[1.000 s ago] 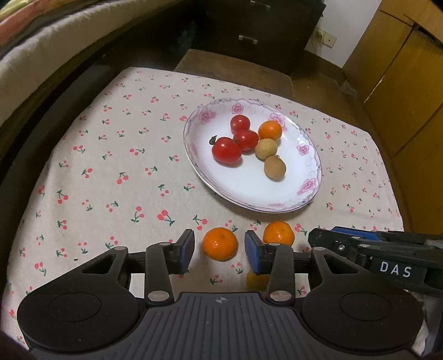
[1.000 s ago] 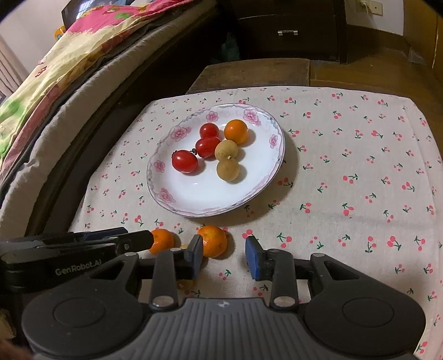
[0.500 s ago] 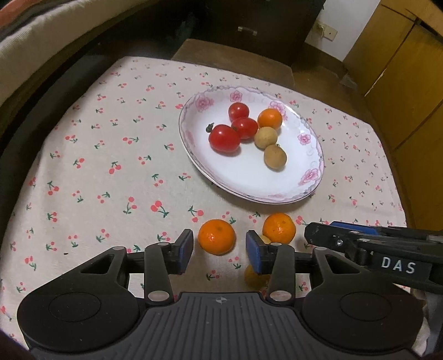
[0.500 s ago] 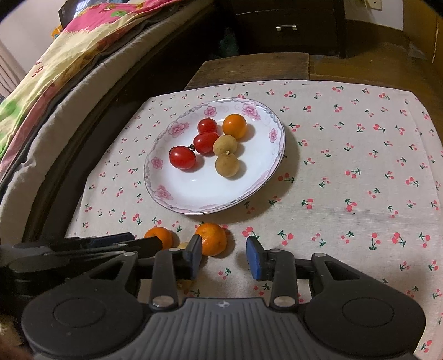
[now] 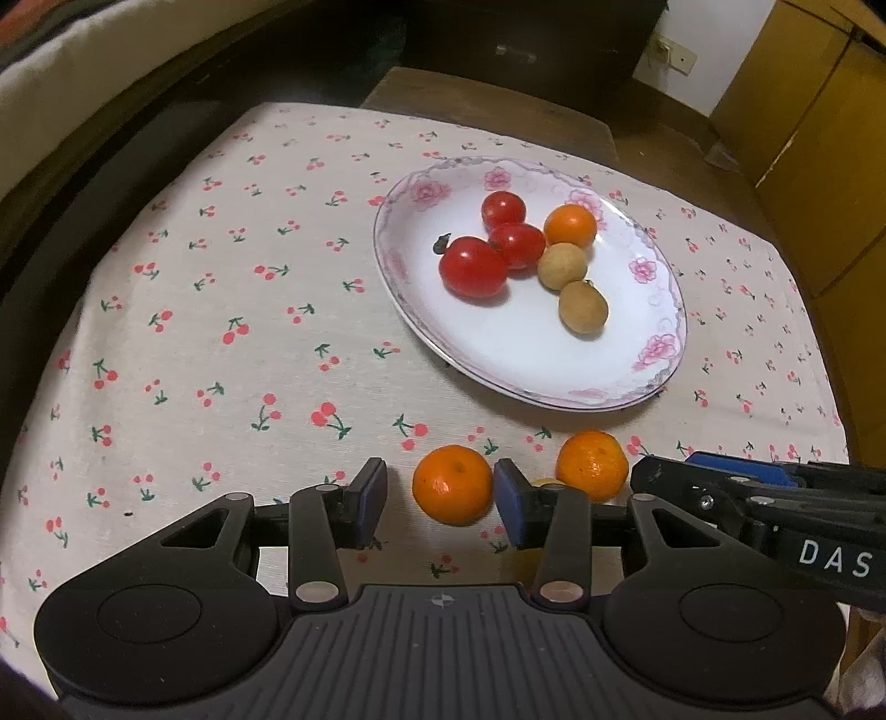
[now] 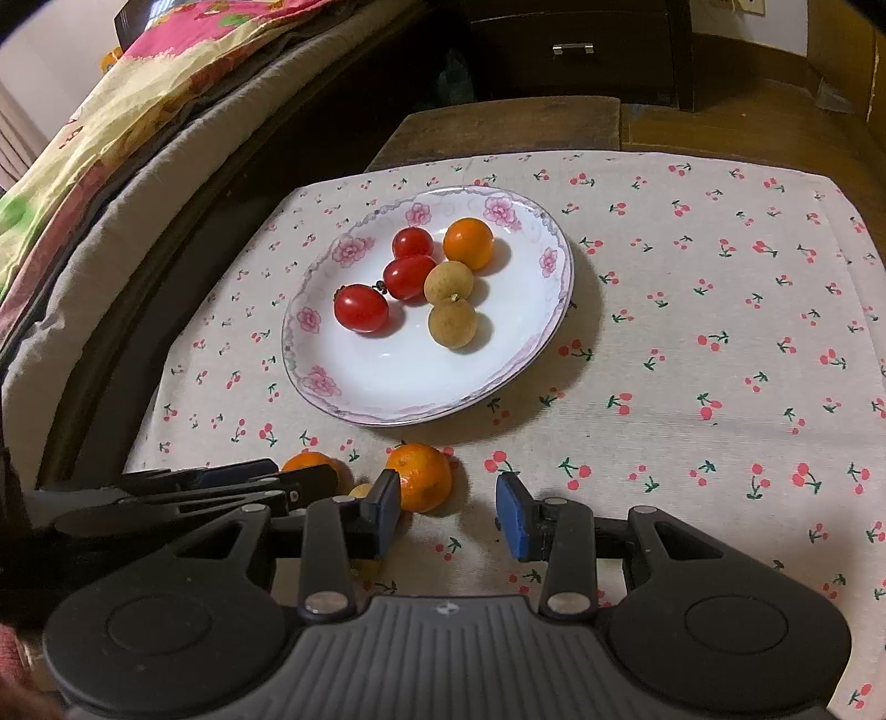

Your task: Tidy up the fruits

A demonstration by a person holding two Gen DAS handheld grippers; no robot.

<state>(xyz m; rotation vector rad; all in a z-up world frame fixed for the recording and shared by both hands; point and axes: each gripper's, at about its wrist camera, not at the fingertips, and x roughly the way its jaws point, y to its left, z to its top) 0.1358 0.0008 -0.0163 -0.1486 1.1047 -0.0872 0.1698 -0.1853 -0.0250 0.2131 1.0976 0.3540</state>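
A white floral plate (image 5: pixel 653 354) (image 6: pixel 343 387) holds three red tomatoes, one orange and two brown longans. Two small oranges lie on the cloth before it. My left gripper (image 5: pixel 440 501) is open, with one orange (image 5: pixel 452 484) between its blue pads, untouched as far as I can tell. The second orange (image 5: pixel 592 464) (image 6: pixel 419 475) lies to its right. My right gripper (image 6: pixel 448 512) is open and empty, its left pad beside that orange. A small yellowish fruit (image 6: pixel 361 490) peeks out behind the pads.
The table wears a cherry-print cloth (image 5: pixel 221 332) (image 6: pixel 720 332). A bed with bedding (image 6: pixel 83 166) runs along the left. A dark drawer unit (image 6: pixel 576 50) and wooden cabinets (image 5: pixel 819 138) stand behind the table.
My left gripper has shifted left and slightly lower, so the nearer orange now sits toward its right pad. The right gripper has barely moved. Both stay open.
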